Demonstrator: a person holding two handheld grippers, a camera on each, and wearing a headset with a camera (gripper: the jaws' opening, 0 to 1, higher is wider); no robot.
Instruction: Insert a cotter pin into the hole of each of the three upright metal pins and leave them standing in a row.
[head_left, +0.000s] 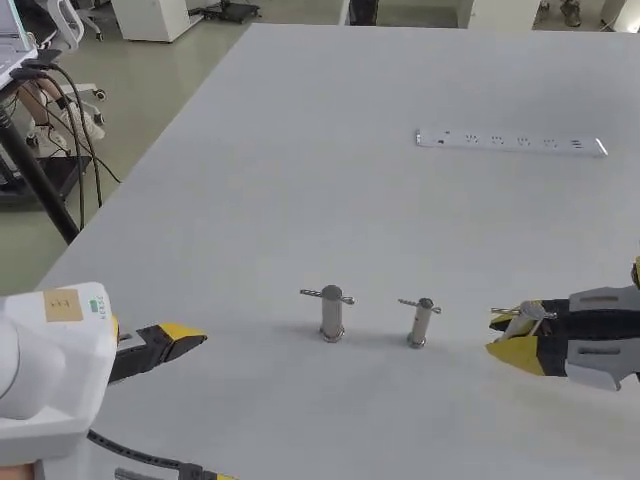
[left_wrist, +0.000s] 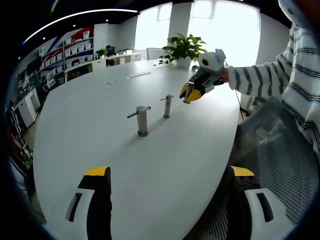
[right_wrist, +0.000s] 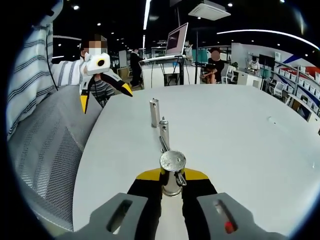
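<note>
Already two metal pins (head_left: 332, 316) stand cottered by the surface's (head_left: 350, 150) near edge; right tool (head_left: 510, 335) clamps the third pin (right_wrist: 172, 165), left tool (left_wrist: 170, 172) apart.

No words or numbers can be read. A tan sticker (head_left: 62, 304) on the white casing of the left tool (head_left: 203, 408) carries small dark print, too blurred to make out, with a small green mark (head_left: 97, 305) beside it. In the left gripper view, the red and blue wall panels (left_wrist: 75, 47) bear markings too small to read.
</note>
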